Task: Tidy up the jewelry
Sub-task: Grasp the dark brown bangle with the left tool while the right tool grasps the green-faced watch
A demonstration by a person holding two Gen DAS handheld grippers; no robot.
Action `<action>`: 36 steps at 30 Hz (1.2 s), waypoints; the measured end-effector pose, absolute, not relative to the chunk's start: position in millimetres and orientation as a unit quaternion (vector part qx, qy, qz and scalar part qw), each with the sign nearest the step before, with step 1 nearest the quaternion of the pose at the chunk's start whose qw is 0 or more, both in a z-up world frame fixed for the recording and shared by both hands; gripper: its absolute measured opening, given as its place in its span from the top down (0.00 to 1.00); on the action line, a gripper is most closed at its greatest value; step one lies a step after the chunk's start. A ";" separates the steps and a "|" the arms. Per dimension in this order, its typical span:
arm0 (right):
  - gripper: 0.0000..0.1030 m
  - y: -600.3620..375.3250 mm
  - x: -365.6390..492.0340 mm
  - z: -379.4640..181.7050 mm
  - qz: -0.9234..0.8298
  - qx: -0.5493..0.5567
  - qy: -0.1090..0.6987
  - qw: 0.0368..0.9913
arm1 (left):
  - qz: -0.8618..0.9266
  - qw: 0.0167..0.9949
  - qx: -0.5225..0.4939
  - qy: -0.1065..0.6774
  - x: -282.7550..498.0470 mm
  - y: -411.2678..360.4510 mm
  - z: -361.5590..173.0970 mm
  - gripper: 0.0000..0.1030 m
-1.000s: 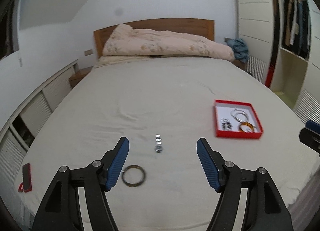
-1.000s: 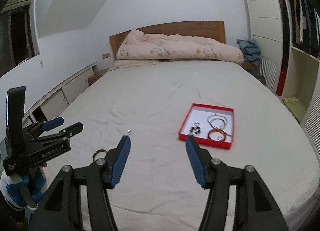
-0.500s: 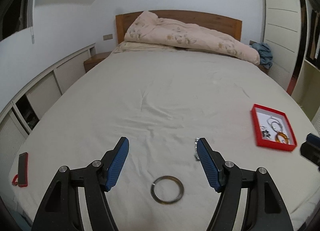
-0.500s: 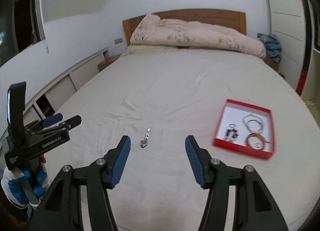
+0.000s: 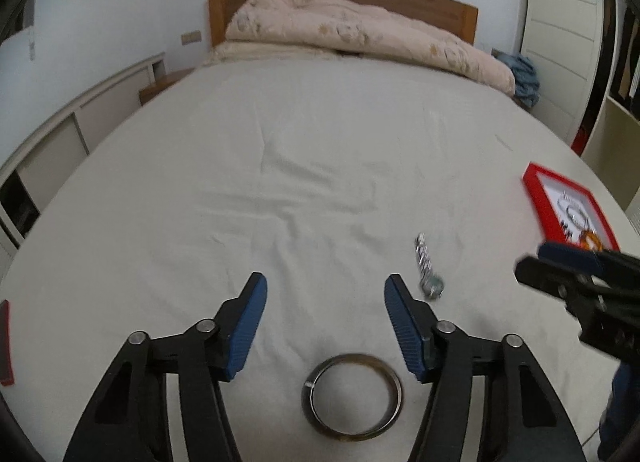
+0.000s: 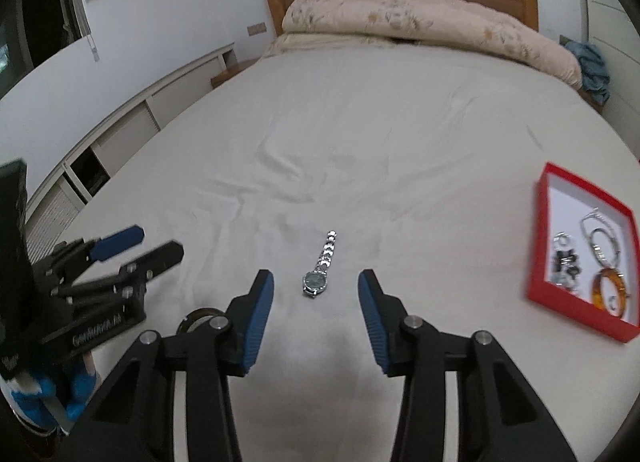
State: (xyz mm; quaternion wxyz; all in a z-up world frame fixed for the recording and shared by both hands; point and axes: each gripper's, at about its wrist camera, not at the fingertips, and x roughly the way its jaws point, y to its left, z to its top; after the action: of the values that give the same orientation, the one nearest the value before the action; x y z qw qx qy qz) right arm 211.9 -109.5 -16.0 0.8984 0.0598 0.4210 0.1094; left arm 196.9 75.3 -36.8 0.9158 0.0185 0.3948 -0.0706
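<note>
Hovering wide over bangle: left gripper. Hanging wide before watch on bed: right gripper. Sitting rightward: red box.

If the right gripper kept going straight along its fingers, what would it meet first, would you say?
Most likely the silver watch, lying on the bed sheet between and just ahead of the right gripper's open fingertips; depth is hard to judge through the fisheye.

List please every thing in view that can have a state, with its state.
left gripper: open, empty, above the bangle
right gripper: open, empty, behind the watch
bangle: flat on the bed
watch: laid out straight on the bed
red box: open, jewelry inside
</note>
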 end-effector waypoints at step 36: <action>0.78 -79.3 257.2 -107.8 0.113 0.035 0.471 0.874 | -0.154 0.872 0.011 0.465 191.3 91.3 -106.6 0.82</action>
State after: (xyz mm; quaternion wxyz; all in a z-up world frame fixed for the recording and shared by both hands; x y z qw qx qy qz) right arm 257.2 -79.3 -107.8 0.8740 0.0348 0.4712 0.1135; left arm 191.3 91.3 -106.6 0.8720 0.0112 0.4645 -0.1540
